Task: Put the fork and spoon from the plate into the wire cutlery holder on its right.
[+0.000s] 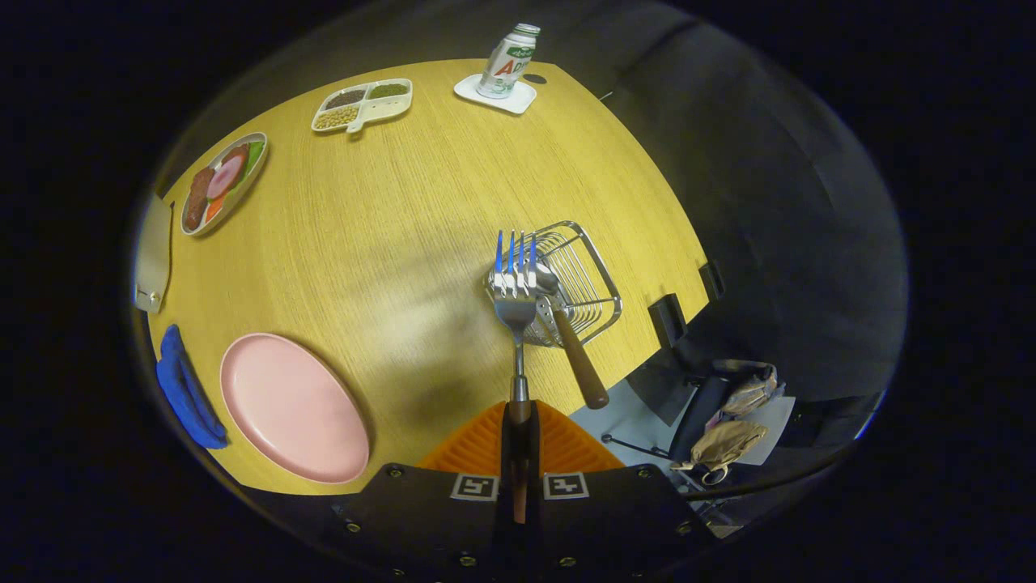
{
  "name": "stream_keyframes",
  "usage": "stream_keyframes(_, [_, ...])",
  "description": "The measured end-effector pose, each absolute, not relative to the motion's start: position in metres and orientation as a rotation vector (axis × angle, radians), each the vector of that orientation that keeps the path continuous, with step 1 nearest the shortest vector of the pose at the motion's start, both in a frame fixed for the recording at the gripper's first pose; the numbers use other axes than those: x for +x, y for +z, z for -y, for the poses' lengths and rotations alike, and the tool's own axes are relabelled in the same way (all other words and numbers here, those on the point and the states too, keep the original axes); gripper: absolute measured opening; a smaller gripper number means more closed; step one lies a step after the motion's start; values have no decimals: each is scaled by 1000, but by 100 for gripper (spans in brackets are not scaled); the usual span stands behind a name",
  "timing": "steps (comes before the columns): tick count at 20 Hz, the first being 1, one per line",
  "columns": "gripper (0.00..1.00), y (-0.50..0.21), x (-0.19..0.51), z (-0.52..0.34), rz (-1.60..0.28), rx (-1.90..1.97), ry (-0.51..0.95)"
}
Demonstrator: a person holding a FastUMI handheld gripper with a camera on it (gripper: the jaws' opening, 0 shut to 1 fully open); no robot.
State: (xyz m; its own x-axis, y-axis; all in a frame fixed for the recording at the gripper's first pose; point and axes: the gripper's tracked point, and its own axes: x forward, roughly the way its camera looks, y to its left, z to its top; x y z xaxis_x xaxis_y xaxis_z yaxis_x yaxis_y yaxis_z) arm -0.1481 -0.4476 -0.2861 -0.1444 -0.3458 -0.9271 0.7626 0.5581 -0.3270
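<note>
On the wooden table [388, 243] there is one fork, one spoon, one wire cutlery holder, one pink plate, one oval plate of food, one divided tray and one bottle.

At the far left edge a pale flat object [152, 259] lies partly off the table, and nearer, a blue cloth [184, 389] rests just left of the pink plate [287, 405], which is bare. Farther back on the left, the oval plate [222, 183] carries sliced meat and vegetables in red, pink, orange and green. To its right and farther away, the divided tray [363, 104] has three compartments, each with a different sort of small grains or beans. Right of that, at the far edge, the bottle [508, 61] stands upright on a white square coaster [495, 95].

The wire cutlery holder [576, 283] sits near the right edge of the table. The spoon [571, 340] lies in it with its bowl inside and its brown wooden handle sticking out over the near rim. The fork [515, 291] is held by its handle; the fingers [488, 437] of the gripper [518, 421] are clamped together on it. Its tines point away, just ahead of the fingers, over the holder's left rim, beside the spoon's bowl.
</note>
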Motion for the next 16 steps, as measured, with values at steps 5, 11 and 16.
stream_keyframes(5, [6, -295, -169, 462, -1455, 412, -1018])
stream_keyframes(11, [6, -298, -181, 474, -1568, 362, -977])
stream_keyframes(16, [8, -297, -179, 484, -1660, 287, -905])
